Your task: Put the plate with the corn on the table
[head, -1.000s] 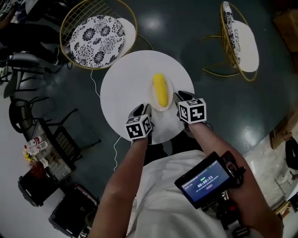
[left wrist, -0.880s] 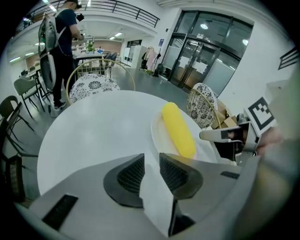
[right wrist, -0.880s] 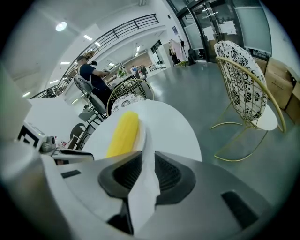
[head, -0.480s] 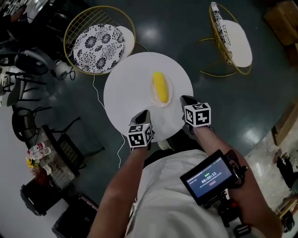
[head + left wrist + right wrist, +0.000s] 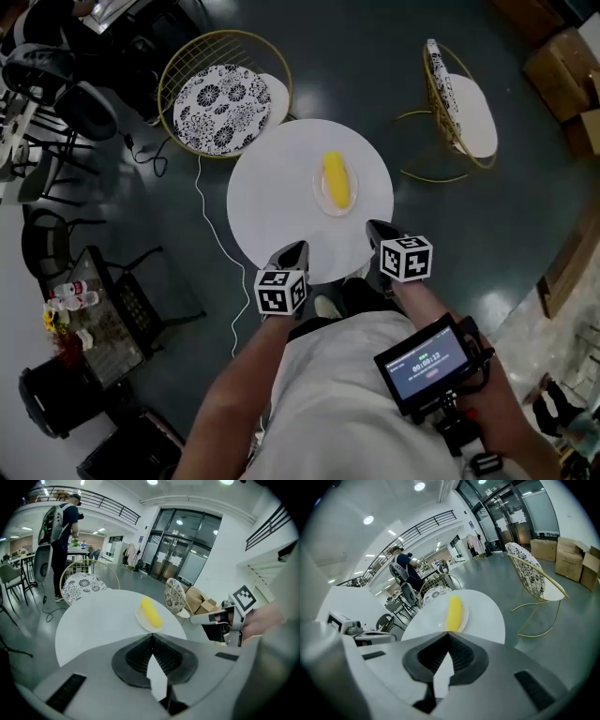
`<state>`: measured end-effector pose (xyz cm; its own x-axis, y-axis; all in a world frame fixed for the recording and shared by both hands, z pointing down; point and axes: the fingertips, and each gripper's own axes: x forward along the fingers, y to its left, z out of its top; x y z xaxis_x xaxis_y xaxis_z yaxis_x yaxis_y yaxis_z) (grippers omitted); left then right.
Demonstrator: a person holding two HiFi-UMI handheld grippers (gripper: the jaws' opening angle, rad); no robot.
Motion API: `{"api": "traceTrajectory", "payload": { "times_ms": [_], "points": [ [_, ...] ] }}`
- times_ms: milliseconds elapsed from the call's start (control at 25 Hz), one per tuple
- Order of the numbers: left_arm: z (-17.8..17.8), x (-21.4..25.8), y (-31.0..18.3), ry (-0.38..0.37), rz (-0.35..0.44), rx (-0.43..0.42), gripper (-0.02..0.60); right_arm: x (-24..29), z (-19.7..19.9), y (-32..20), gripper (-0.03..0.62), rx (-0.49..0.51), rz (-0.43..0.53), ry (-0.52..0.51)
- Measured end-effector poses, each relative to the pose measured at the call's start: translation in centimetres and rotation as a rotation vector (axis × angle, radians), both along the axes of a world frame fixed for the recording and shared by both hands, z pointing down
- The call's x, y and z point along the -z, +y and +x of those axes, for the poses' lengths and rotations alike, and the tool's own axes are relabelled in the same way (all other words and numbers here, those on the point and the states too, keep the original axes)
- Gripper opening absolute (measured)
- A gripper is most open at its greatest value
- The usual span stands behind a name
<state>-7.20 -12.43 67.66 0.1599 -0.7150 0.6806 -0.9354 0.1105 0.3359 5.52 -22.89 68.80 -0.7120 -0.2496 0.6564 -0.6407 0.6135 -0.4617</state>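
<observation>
Plate point(image 5: 322, 193) rests on table point(image 5: 272, 202); left gripper point(image 5: 298, 246), right gripper point(image 5: 373, 225) hover near (fingers closed, empty).

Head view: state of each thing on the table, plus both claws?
Small white round plate: flat on the round white table, nothing gripping it.
Yellow corn cob: lying on the plate.
Left claw: shut, empty, apart from the plate.
Right claw: shut, empty, apart from the plate.

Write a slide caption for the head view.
The corn on its plate sits on the round table; left gripper and right gripper, shut and empty, hover near its edge.
</observation>
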Motion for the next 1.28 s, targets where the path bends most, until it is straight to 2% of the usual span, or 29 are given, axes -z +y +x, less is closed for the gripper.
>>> {"api": "traceTrajectory", "payload": {
  "times_ms": [720, 1080, 1280],
  "points": [
    [3.9, 8.5, 6.9, 0.097, 0.234, -0.051, 0.006, 10.7, 4.7, 6.8, 0.008, -0.023, 0.124, -0.199],
    [5.5, 10.6, 11.7, 0.124, 0.287, -0.069, 0.006, 12.8, 6.7, 12.1, 0.008, -0.038, 0.133, -0.235],
    [5.6, 10.9, 13.6, 0.129, 0.307, -0.083, 0.006, 13.1, 6.4, 14.6, 0.008, -0.045, 0.140, -0.252]
  ]
}}
